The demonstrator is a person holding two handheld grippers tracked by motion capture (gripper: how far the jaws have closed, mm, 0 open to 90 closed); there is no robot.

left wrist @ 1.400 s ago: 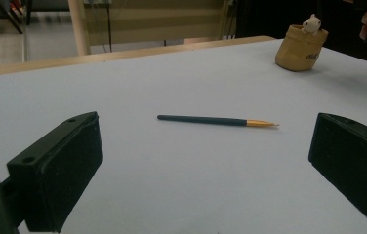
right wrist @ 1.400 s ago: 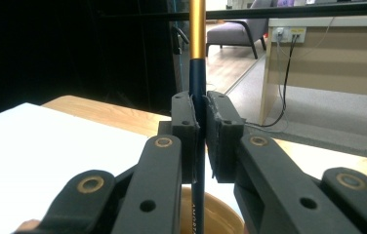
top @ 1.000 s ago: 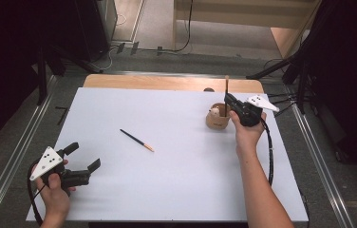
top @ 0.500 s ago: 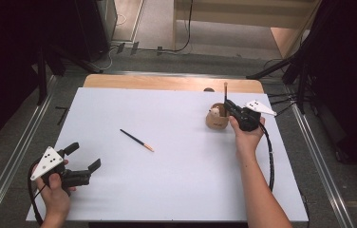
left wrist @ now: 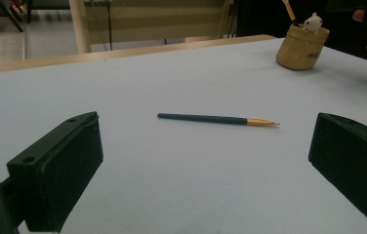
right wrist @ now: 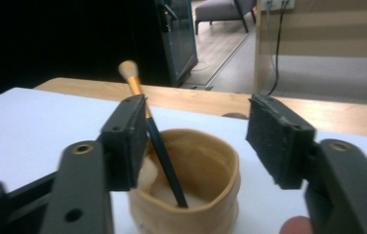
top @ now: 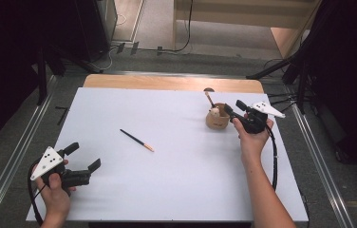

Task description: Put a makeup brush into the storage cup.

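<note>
The tan cup [top: 217, 118] carries a dark mark on its side, seen in the left gripper view [left wrist: 302, 48], too small to read. It stands at the far right of the white tabletop [top: 176, 190], with a small white figure at its rim and a brush [right wrist: 150, 126] leaning inside it, dark handle down, gold ferrule and pale bristles up. The right tongs [top: 231, 111] are held just beside the cup, level, pointing left across the tabletop; the right hand [top: 252, 135] grips them from behind with the forearm running in from the bottom edge. In the right gripper view the jaws stand wide apart above the cup's rim, holding nothing; the brush handle passes close by the left-hand jaw, and whether the two touch cannot be told. A second brush [top: 137, 140] lies flat near the middle of the tabletop, well apart from the cup, its gold end towards the person. The left tongs [top: 84, 158] rest low at the near left corner, pointing towards that brush, jaws wide and empty, with the left hand [top: 55, 190] wrapped round the grip. The cup's base is cut off at the bottom of the right gripper view.
</note>
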